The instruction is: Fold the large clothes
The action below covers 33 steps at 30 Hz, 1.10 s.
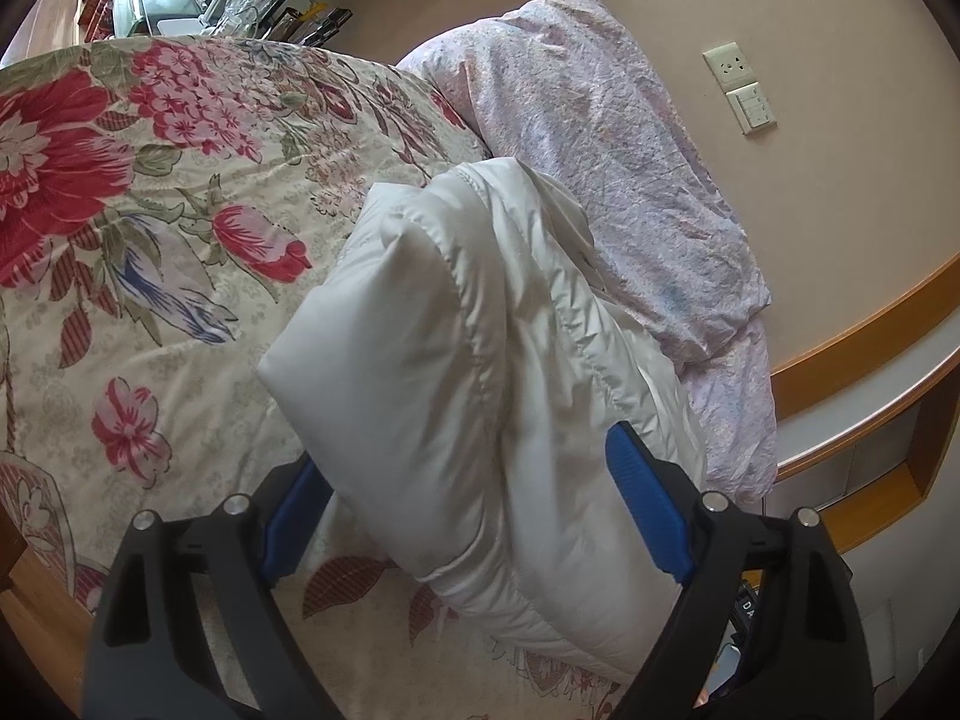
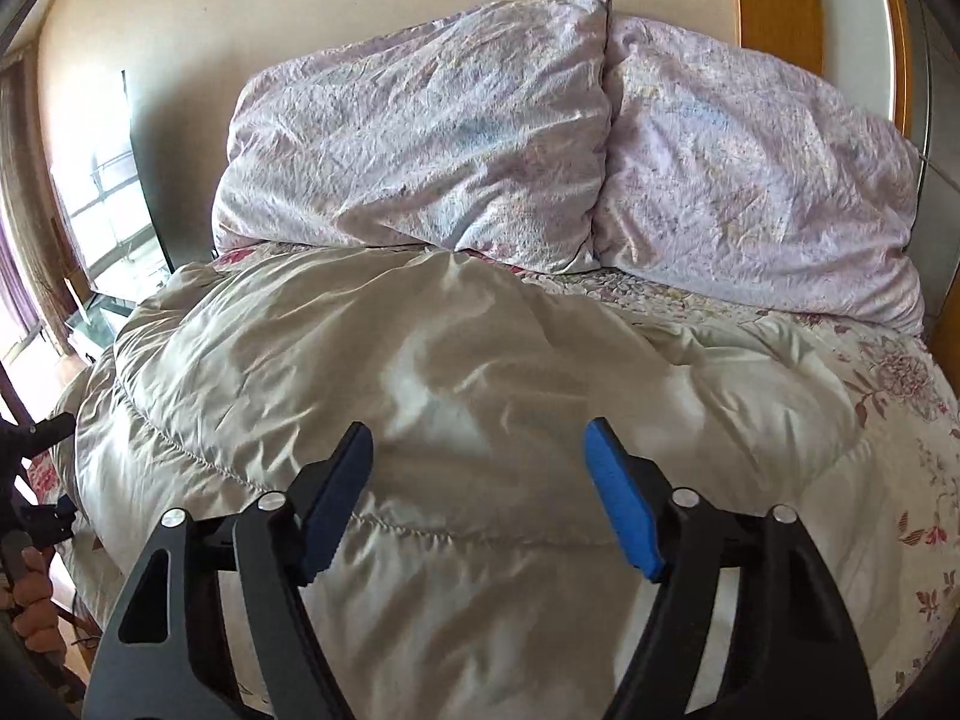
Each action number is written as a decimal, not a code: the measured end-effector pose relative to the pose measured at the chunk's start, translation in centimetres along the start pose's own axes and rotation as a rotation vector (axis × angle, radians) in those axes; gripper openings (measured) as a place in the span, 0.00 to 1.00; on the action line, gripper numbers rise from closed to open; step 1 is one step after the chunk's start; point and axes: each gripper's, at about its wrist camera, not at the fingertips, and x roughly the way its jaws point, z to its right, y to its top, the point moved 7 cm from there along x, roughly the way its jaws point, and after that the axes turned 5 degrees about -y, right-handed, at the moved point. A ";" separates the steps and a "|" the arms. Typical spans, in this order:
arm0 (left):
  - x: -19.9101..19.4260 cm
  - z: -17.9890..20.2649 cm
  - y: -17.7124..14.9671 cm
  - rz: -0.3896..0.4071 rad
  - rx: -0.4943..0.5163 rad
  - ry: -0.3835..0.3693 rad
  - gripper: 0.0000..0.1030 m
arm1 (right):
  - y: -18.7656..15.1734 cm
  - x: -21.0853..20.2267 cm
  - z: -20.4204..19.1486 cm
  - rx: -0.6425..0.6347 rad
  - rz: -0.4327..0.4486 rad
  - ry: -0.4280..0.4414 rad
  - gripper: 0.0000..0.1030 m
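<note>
1. Straddling the folded end of the white padded garment (image 1: 480, 372), the left gripper (image 1: 474, 516) stands wide; whether its blue pads press the fabric cannot be told.
2. The right gripper (image 2: 480, 492) hovers parted above the garment, gripping nothing.
3. The garment lies on the floral bedspread (image 1: 150, 192), below the lilac pillows (image 2: 420, 144).

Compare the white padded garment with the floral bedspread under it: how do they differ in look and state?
The white padded garment is plain, glossy and puffy; the floral bedspread is matte, printed with red and pink flowers. The garment lies bunched and folded over itself in a thick mound, while the bedspread is spread nearly flat across the bed. The garment shows stitched quilting seams; the bedspread shows only light creases. Both are soft fabrics on the bed.
</note>
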 end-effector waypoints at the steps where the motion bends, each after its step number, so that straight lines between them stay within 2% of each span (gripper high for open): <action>1: -0.1 0.0 0.0 0.004 -0.006 -0.003 0.84 | -0.2 0.6 -0.3 -0.008 -0.011 0.003 0.60; 4: -0.3 -0.3 0.1 0.017 -0.021 -0.013 0.83 | -1.8 3.5 -0.8 -0.040 -0.104 -0.002 0.61; 7: -0.3 -0.2 0.1 0.016 -0.029 -0.022 0.83 | -2.2 4.4 -0.9 -0.040 -0.137 0.002 0.62; 19: 0.8 0.4 -0.1 0.023 -0.054 -0.038 0.82 | -2.6 4.9 -0.7 -0.026 -0.155 0.025 0.62; 21: 1.3 0.4 0.0 0.037 -0.070 -0.043 0.78 | -2.6 4.9 -0.7 -0.026 -0.154 0.023 0.62; 23: 1.4 0.0 0.2 0.064 -0.109 -0.058 0.69 | -2.6 4.9 -0.7 -0.027 -0.155 0.024 0.62; 27: 1.3 -0.7 0.8 0.084 -0.165 -0.103 0.62 | -2.7 4.9 -0.7 -0.027 -0.152 0.026 0.63; 30: 1.5 -1.1 1.1 0.083 -0.168 -0.105 0.57 | -2.7 5.0 -0.7 -0.028 -0.150 0.025 0.63; 32: 1.8 -1.1 1.2 0.084 -0.149 -0.104 0.46 | -2.8 5.0 -0.8 -0.031 -0.148 0.021 0.63; 33: 1.8 -0.9 1.3 0.083 -0.134 -0.101 0.44 | -2.8 5.0 -0.8 -0.034 -0.146 0.018 0.63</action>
